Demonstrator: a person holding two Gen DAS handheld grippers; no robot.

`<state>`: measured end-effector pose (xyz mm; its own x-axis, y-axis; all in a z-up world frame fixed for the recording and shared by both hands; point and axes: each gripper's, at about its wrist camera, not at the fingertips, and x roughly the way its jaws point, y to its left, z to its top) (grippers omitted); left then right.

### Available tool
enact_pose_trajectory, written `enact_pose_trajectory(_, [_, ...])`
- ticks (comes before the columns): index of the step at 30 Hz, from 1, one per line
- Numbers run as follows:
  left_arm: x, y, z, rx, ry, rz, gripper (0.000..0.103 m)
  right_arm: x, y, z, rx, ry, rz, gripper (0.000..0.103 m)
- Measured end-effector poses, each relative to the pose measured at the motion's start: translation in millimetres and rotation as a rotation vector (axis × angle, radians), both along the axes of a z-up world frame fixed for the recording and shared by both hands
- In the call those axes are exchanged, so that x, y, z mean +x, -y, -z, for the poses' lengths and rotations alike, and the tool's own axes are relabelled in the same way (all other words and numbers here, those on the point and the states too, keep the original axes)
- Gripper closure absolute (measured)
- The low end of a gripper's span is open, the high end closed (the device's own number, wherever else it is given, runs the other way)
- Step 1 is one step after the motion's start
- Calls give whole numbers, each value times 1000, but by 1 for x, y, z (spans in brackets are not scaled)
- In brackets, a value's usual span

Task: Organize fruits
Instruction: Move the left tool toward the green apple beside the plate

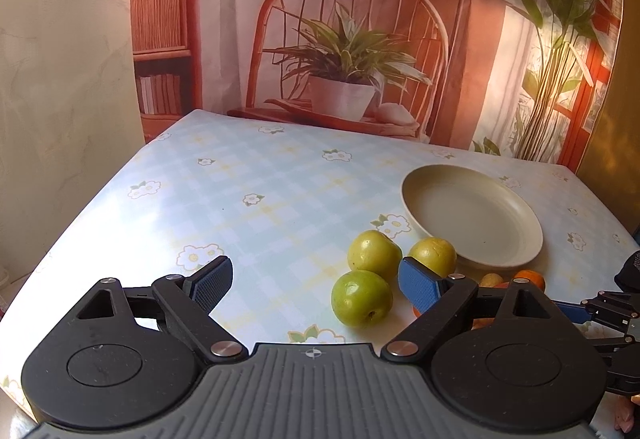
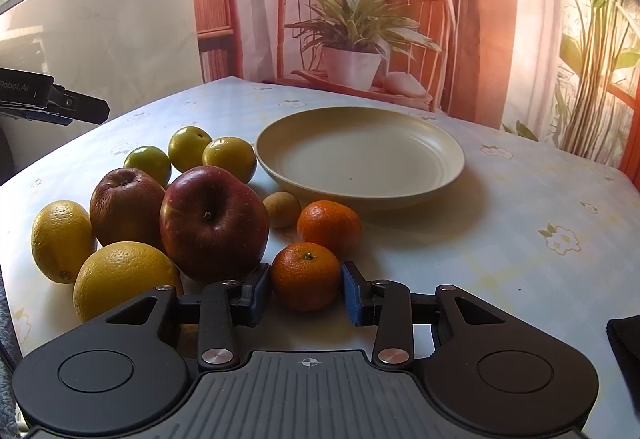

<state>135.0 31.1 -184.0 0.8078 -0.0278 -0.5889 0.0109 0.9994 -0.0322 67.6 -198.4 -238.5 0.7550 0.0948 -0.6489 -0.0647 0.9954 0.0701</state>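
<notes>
While your right gripper (image 2: 306,293) has its jaws open around the near mandarin (image 2: 306,276), squeeze its round middle softly; it is light and squashy. The empty plate (image 2: 448,175) waits at 12 o'clock. Your left gripper (image 1: 316,285) is open too.

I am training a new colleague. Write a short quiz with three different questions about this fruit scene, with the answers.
1. True or false: the plate already holds fruit.
2. How many red apples are on the table? A) one B) two C) three
3. Fill in: the right gripper has its pads on either side of a ____.

Key:
1. False; it is bare.
2. B; one apple in front, another behind it.
3. Mandarin; the jaws look not yet closed.
</notes>
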Motion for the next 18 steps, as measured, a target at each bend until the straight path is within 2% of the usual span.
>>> enact_pose_trajectory(6, [6,0,10,7,-69,-8,11,-4,1,-2,-12,28,26,68])
enact_pose_trajectory(11, [17,2,17,-8,-116,29,12,-5,5,-3,-2,40,49,68])
enact_pose_trajectory(18, [37,5,26,-44,-128,99,16,-5,3,-3,-9,37,48,68])
